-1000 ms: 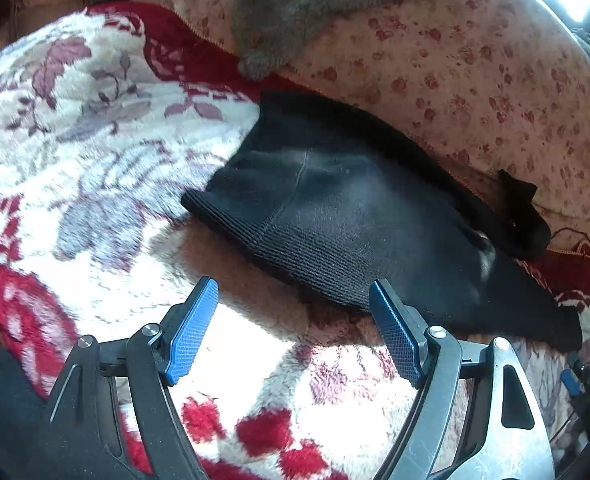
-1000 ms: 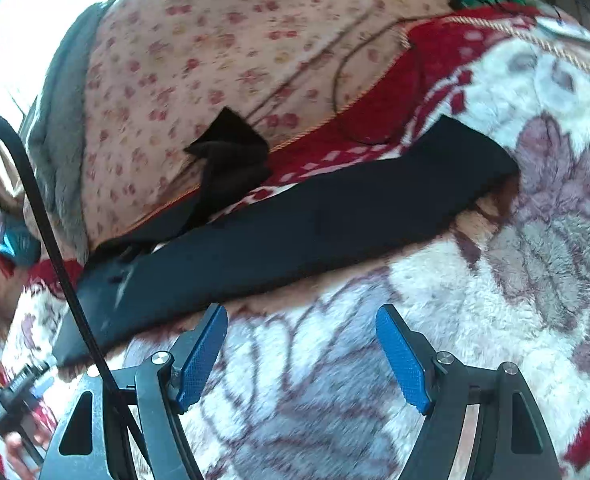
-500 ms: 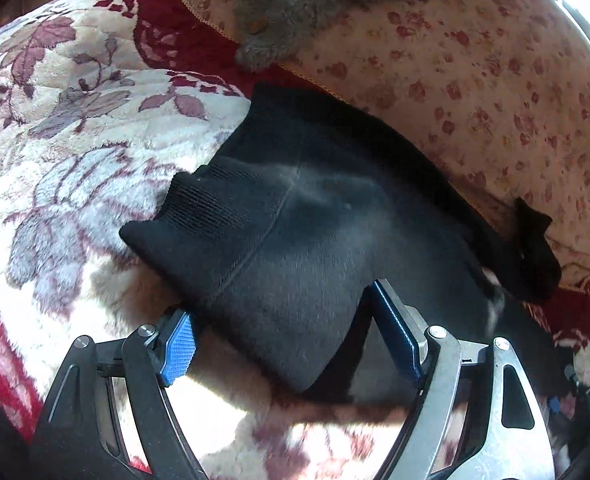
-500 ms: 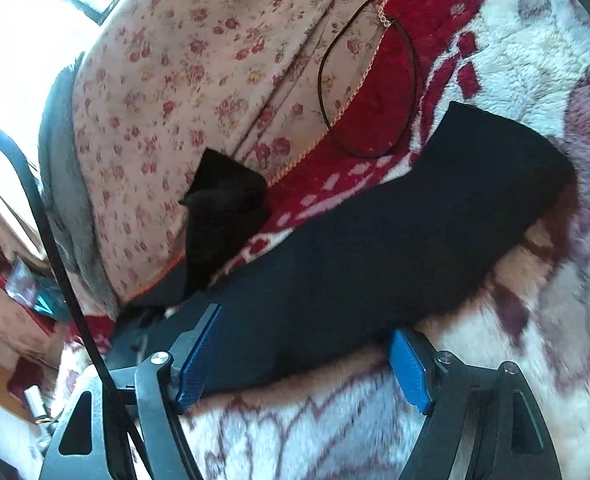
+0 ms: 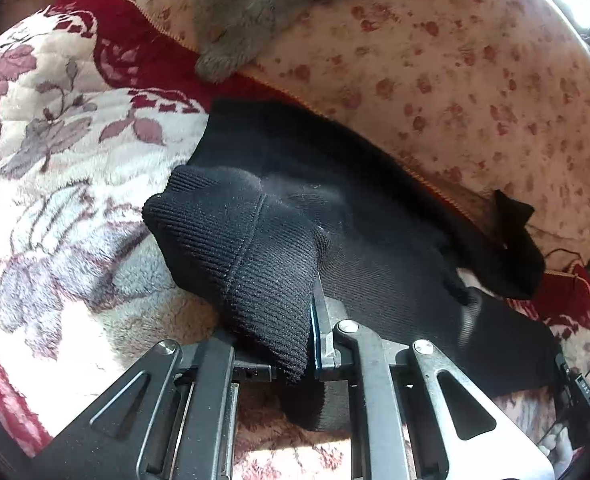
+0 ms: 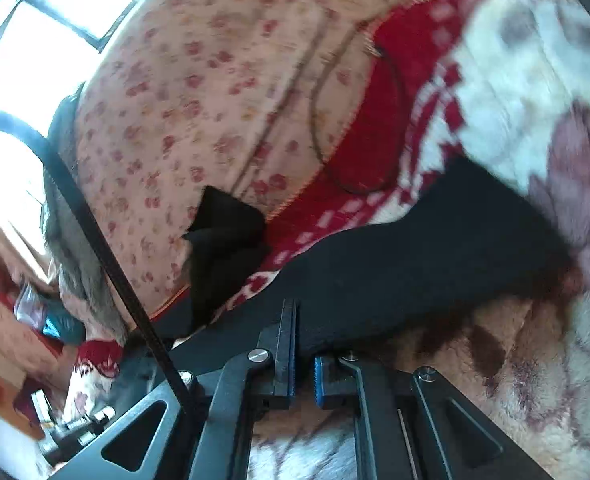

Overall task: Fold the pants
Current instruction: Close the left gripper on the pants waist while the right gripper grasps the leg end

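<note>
Black knit pants (image 5: 367, 248) lie across a red and white floral blanket (image 5: 55, 152), along the foot of a pink floral cushion. My left gripper (image 5: 291, 320) is shut on the ribbed waistband (image 5: 231, 240), which bunches up over the jaws and hides the left finger. In the right wrist view the pants' leg (image 6: 435, 264) runs from the jaws out to the right. My right gripper (image 6: 304, 344) is shut on the near edge of that leg. A loose black end (image 6: 223, 248) lies folded up against the cushion.
The pink floral cushion (image 5: 455, 80) rises right behind the pants. A grey garment (image 5: 247, 28) lies over its top. A thin dark cord (image 6: 359, 120) loops on the red blanket border. A black cable (image 6: 95, 240) crosses the right wrist view at left.
Both grippers moved forward onto the pants and closed. The left one took the waistband and bunched it up. The right one took the edge of the leg.
</note>
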Motion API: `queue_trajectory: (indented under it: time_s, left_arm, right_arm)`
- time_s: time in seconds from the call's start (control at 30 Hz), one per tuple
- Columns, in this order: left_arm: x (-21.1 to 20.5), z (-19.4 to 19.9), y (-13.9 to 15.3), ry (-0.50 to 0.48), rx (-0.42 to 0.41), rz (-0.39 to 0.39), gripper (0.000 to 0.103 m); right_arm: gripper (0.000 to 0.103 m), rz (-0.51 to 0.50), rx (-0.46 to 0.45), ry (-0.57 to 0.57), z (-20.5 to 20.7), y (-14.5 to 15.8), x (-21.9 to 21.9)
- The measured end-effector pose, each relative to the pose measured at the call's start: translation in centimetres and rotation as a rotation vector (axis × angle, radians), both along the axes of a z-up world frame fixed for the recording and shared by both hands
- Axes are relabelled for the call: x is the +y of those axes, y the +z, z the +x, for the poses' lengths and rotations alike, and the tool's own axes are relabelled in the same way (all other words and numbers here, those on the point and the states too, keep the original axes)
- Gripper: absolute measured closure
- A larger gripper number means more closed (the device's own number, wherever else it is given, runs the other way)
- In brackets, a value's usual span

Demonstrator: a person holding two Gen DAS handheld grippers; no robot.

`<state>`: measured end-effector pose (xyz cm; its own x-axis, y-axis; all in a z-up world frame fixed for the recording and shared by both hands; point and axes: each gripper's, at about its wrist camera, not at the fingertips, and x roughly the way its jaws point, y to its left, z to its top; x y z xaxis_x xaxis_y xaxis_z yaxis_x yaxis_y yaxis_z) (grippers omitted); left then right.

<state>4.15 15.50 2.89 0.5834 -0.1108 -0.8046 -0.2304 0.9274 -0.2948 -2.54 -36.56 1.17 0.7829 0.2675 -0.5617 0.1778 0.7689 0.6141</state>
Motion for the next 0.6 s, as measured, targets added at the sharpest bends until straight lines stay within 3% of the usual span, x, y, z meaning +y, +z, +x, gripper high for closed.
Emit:
queue_trajectory:
  time_s: [0.27, 0.6]
  left_arm:
    - [2.5, -2.1, 1.9, -0.023, 0.010, -0.008, 0.093]
    - [8.5, -7.7, 2.3, 0.024, 0.053, 0.008, 0.093]
  right_arm:
    - [0.098, 0.000, -0.009, 0.063, -2.2, 1.7, 1.9]
    - [0.098, 0.052, 0.050, 0.210, -8.6, 0.2, 6.5]
